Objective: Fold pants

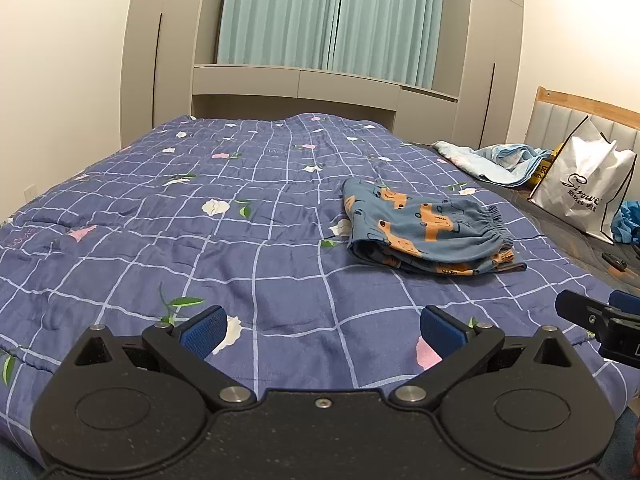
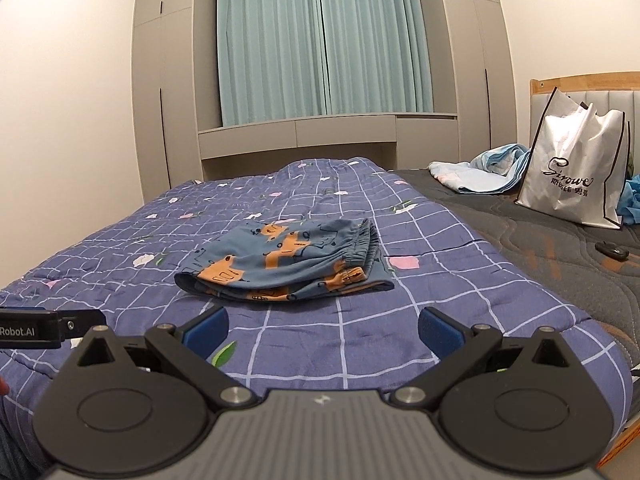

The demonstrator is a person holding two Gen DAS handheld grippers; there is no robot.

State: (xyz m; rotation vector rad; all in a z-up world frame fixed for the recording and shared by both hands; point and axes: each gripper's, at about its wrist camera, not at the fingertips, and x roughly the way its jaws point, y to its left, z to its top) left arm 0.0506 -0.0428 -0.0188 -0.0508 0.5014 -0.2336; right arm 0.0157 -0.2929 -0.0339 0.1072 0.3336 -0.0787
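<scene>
Blue pants with an orange print (image 1: 428, 232) lie folded into a compact bundle on the blue checked quilt (image 1: 200, 248), elastic waistband to the right. They also show in the right wrist view (image 2: 284, 264). My left gripper (image 1: 324, 330) is open and empty, low over the quilt's near edge, left of and well short of the pants. My right gripper (image 2: 324, 328) is open and empty, just in front of the pants. Each gripper's tip shows at the other view's edge.
A white shopping bag (image 2: 576, 176) stands on the bare grey mattress (image 2: 540, 240) at the right, by a crumpled light-blue cloth (image 2: 480, 168) and a small dark object (image 2: 612, 250). Grey cabinets and teal curtains (image 2: 324, 40) lie behind the bed.
</scene>
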